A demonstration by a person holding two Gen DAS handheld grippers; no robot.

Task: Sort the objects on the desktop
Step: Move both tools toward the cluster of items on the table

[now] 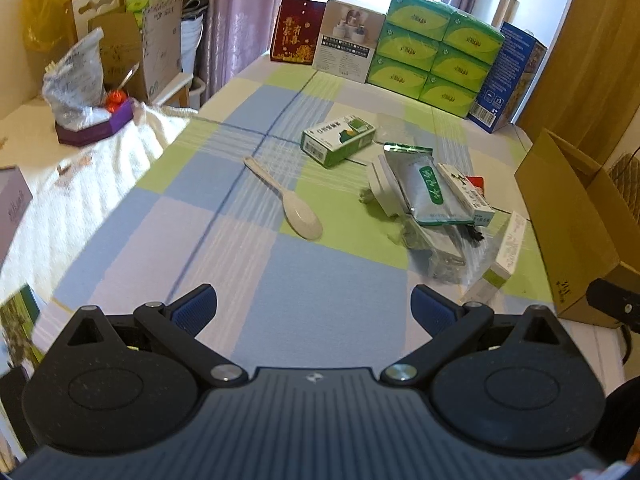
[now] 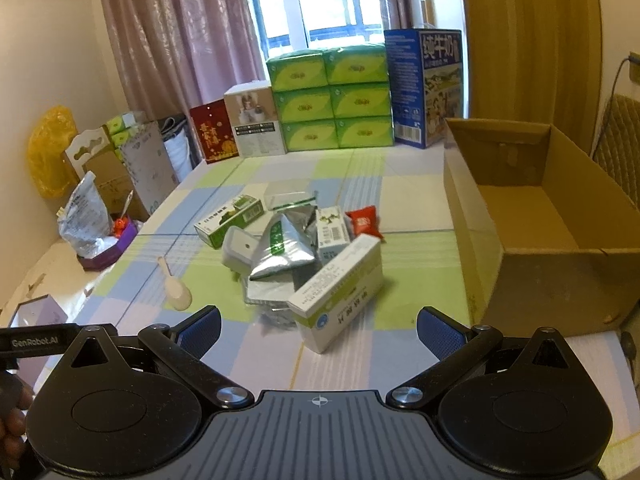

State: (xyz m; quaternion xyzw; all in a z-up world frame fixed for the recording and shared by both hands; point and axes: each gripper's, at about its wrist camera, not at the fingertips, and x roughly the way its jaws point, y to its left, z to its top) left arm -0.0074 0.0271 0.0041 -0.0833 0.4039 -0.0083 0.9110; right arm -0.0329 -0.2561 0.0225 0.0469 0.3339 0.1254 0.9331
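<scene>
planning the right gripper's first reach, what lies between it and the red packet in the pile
In the right wrist view, the white-and-green medicine box lies between the open right gripper and the red packet.

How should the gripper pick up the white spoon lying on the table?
Probably by the thin handle of the white spoon, coming straight down with the fingers either side of it. It lies flat and alone, and the handle is narrower than the rounded bowl. The open left gripper faces it.
</scene>
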